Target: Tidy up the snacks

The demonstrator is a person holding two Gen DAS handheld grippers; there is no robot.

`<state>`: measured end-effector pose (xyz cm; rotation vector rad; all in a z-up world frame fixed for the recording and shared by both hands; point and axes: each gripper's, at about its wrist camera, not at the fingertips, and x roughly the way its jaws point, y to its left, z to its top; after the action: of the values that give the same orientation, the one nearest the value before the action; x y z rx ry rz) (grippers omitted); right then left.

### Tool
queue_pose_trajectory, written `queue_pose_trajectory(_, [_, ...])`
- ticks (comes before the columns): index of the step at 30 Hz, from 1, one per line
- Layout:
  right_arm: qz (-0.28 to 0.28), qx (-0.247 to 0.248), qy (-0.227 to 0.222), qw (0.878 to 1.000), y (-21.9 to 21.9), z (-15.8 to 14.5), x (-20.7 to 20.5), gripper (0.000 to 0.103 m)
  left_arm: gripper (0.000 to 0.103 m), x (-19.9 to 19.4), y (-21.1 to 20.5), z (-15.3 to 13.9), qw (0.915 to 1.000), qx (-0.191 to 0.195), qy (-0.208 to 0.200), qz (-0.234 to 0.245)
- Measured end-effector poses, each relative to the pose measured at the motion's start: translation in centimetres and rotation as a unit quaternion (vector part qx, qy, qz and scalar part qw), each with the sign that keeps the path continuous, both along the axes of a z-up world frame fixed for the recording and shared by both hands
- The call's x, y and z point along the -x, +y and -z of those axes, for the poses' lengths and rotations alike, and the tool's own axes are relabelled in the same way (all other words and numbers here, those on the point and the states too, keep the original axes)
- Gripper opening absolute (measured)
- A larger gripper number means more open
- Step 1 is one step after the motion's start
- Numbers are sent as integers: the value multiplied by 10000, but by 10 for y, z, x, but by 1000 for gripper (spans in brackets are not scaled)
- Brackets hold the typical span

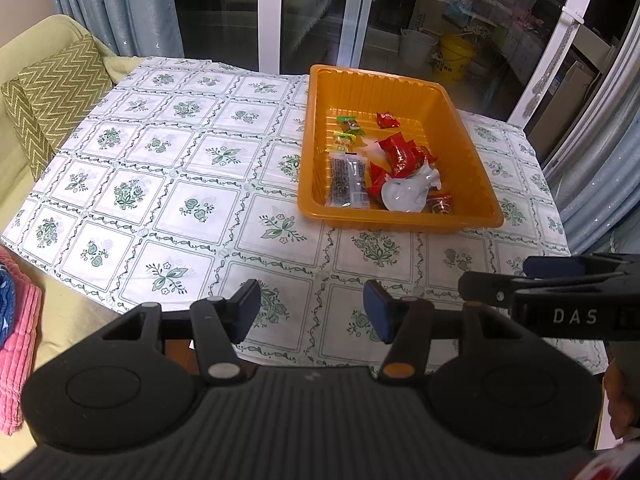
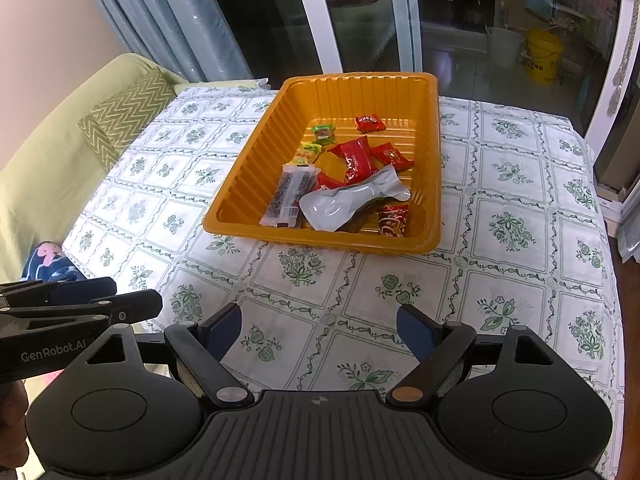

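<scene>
1. Looking down, I see the big table with its flowery cloth, and I can find no snacks lying loose on the cloth in either view.
2. Next comes the orange tray, which sits on the cloth toward the far side, well apart from my claws.
3. All the snacks I can see are inside that tray, so I think the gathering part is nearly done or all done. They lie in a jumble, though, so some tidying may be left.
4. The silver pouch is the biggest snack. It lies near the front wall of the tray, on top of some red packets.
5. The clear bar packet lies just beside the pouch, on its left.
6. The red packets sit in the middle, one more red candy sits alone at the back, and the small green candies sit at the back left.
7. My left claw is spread wide and holds nothing.
8. My right claw is spread wide too, also holding nothing, low over the cloth near the front edge.
</scene>
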<state>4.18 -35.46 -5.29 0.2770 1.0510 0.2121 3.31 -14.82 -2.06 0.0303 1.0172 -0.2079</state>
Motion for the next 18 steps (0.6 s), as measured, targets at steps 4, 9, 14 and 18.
queue_pose_trajectory(4, [5, 6, -9, 10000, 0, -1, 1, 84, 55, 0, 0, 0, 10000, 7, -6, -2])
queue_pose_trajectory(9, [24, 15, -27, 10000, 0, -4, 3, 84, 55, 2, 0, -2, 10000, 18, -23, 5])
queue_pose_trajectory(14, [33, 17, -53, 10000, 0, -6, 5, 84, 55, 3, 0, -4, 10000, 28, -44, 33])
queue_pose_trajectory(18, [39, 23, -78, 10000, 0, -7, 5, 84, 55, 3, 0, -5, 10000, 28, -60, 41])
